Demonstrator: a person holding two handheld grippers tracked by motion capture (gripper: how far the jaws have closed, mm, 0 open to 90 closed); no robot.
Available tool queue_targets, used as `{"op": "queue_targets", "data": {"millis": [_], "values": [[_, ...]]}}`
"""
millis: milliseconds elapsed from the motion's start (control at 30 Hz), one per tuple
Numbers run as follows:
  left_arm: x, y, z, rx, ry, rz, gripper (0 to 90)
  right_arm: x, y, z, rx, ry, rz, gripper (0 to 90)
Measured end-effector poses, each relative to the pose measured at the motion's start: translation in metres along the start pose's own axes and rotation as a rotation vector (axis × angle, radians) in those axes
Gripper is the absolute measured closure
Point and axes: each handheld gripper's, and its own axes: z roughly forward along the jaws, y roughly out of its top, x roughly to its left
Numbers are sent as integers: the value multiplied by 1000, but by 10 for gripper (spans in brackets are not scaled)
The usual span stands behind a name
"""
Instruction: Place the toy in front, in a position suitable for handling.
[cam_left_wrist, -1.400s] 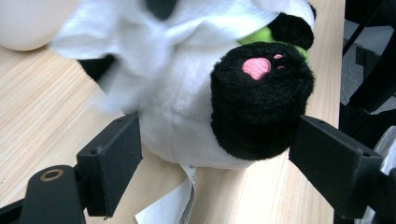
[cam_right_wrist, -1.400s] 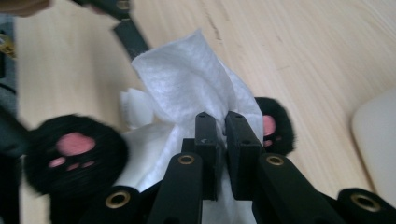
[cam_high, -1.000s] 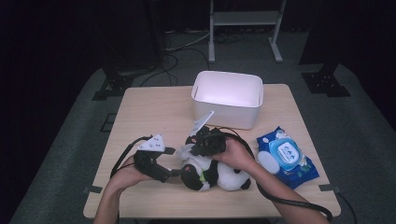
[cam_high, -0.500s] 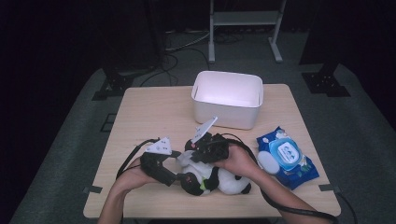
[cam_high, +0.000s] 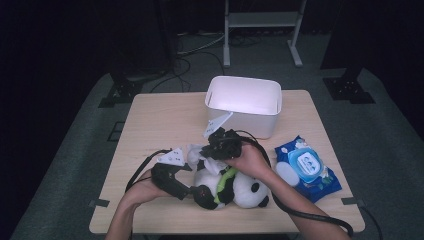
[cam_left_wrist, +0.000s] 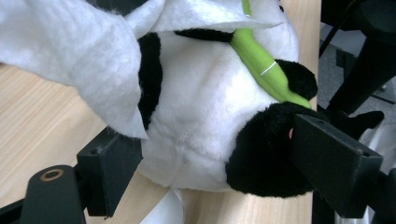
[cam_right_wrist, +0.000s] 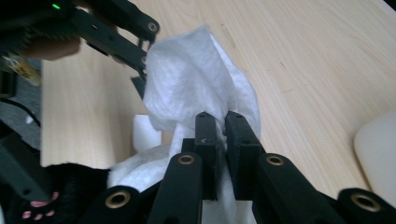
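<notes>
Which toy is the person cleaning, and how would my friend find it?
Look at the light wooden table, along its near edge, in front of the white plastic bin. There lies a fluffy black-and-white panda plush toy, between the two black grippers. Unlike the flat blue wet-wipes pack beside it, it is furry and wears a green strap.

A pale wooden desk (cam_high: 165, 120) stands on grey carpet (cam_high: 75, 165). Beyond it the room is dark, with a white metal stand (cam_high: 260, 20) and cables (cam_high: 195, 50).

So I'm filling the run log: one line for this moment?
left gripper: clamps panda | right gripper: pinches wipe over it | bin: behind
</notes>
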Motion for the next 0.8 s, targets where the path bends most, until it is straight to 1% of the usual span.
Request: {"op": "queue_targets", "data": {"millis": [67,167,200,300,400,467,567,600,633,700,767,800], "values": [[1,-1,0,-3,-2,-1,161,-1,-1,0,-1,-4,-3,833],[0,-1,1,-3,-6,-3,161,-3,-7,-5,-7,-14,9,833],[1,0,0,3,-6,5,161,-5,-9,-7,-6,-23,11,833],[0,0,1,9,-8,11,160,-11,-15,-13,7,-49,30,833],[0,1,1,10,-8,12,160,-14,-19,-15,10,-46,43,833],[0,0,1,8,-11,9,160,-12,-17,-14,1,-33,46,833],[0,0,2,10,-11,12,160,-5,-9,-10,-13,-14,12,833],[0,0,1,11,-10,12,160,0,-6,-7,-7,-10,6,832],[0,0,1,11,-9,13,160,2,-5,-5,-6,-7,-5,832],[0,0,1,9,-11,11,160,5,-1,-1,-1,5,-9,833],[0,0,1,4,-10,9,160,6,-1,0,4,4,-19,833],[0,0,1,1,-7,8,160,6,-2,-1,8,1,-13,833]]}}
